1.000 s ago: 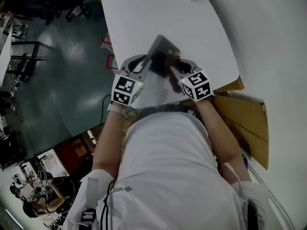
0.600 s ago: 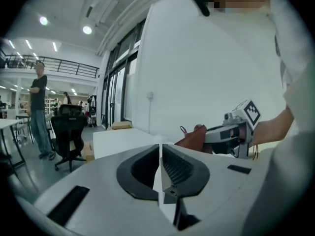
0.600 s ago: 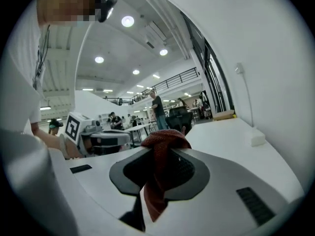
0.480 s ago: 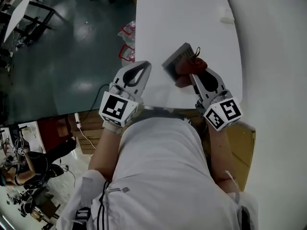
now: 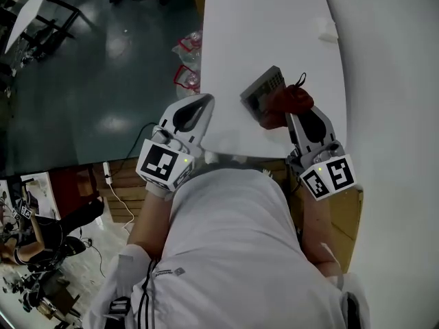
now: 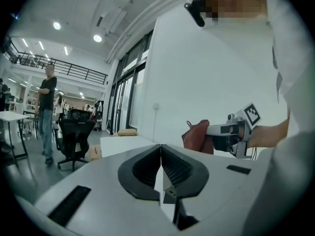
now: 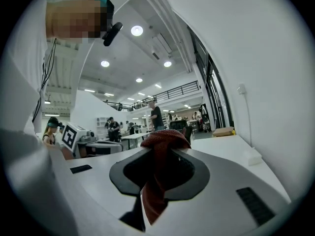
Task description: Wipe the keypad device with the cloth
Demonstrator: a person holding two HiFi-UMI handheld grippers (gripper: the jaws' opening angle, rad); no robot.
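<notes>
near the near edge of the white bench (image 5: 274, 19) lies the keypad device (image 5: 259, 91), grey and turned at an angle, its keys toward the far end. seen from my head, the red cloth (image 5: 291, 100) overlaps the device's right side; i cannot tell whether it touches the device or hangs just above it. my right gripper (image 5: 293, 117) reaches in from the near right, and its fingers (image 7: 197, 173) are clamped on that cloth: a bunch of it bulges out past the tips and a tail hangs down between the pads toward the camera. its marker cube (image 5: 330, 175) sits at the near end, over the bench's edge.

my left gripper (image 6: 160, 149) is held off to the left of the device, apart from it, over the bench's left near corner. its fingers (image 6: 140, 168) have just been closing and now meet tip to tip with nothing between them. looking along them, i see the right gripper and the bunched cloth off to the right.

far on the bench, by the right edge, lies a small white block (image 5: 328, 29). left of the bench, down on the dark floor (image 5: 82, 81), lie two clear packets (image 5: 186, 62) with red trim.
</notes>
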